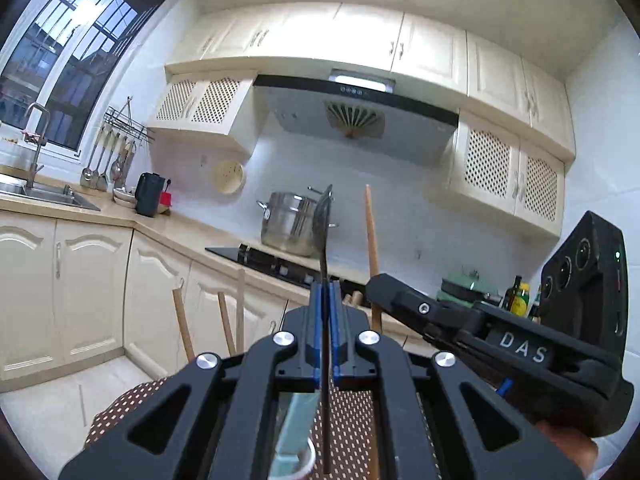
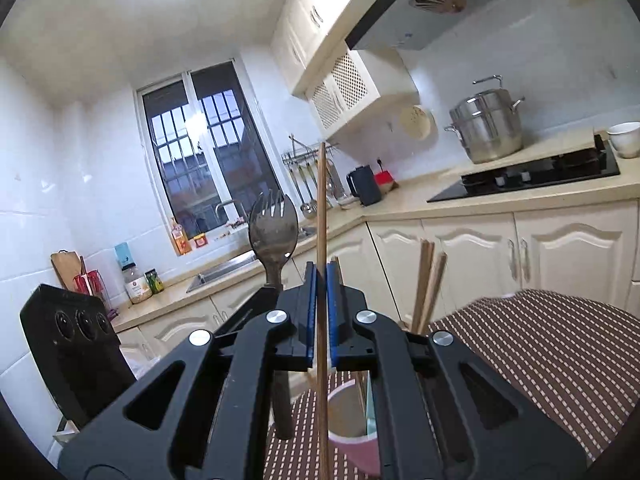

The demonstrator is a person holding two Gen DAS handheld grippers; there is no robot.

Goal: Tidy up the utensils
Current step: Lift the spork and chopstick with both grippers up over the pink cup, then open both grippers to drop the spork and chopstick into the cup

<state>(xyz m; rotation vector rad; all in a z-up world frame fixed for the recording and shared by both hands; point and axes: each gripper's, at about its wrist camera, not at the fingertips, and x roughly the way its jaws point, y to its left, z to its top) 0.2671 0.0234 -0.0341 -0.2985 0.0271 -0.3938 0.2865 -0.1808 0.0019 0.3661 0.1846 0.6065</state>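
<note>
My left gripper (image 1: 328, 286) is shut on the handle of a dark spork (image 1: 323, 216), which stands upright and is seen edge-on. In the right wrist view the spork (image 2: 272, 228) shows its tined head, with the left gripper (image 2: 268, 292) clamped below it. My right gripper (image 2: 321, 270) is shut on one upright wooden chopstick (image 2: 322, 200). From the left wrist view, the right gripper (image 1: 376, 282) holds that chopstick (image 1: 371, 240) just right of the spork. Below both sits a pink cup (image 2: 352, 436) holding several more chopsticks (image 2: 426, 284) and a teal item (image 1: 296, 428).
The cup stands on a table with a brown dotted cloth (image 2: 540, 344). Behind are cream cabinets (image 1: 92, 288), a black hob (image 2: 532, 176) with a steel pot (image 2: 486, 128), a white bowl (image 2: 624, 140), a sink (image 1: 48, 194), a black kettle (image 1: 149, 194) and hanging ladles (image 1: 106, 160).
</note>
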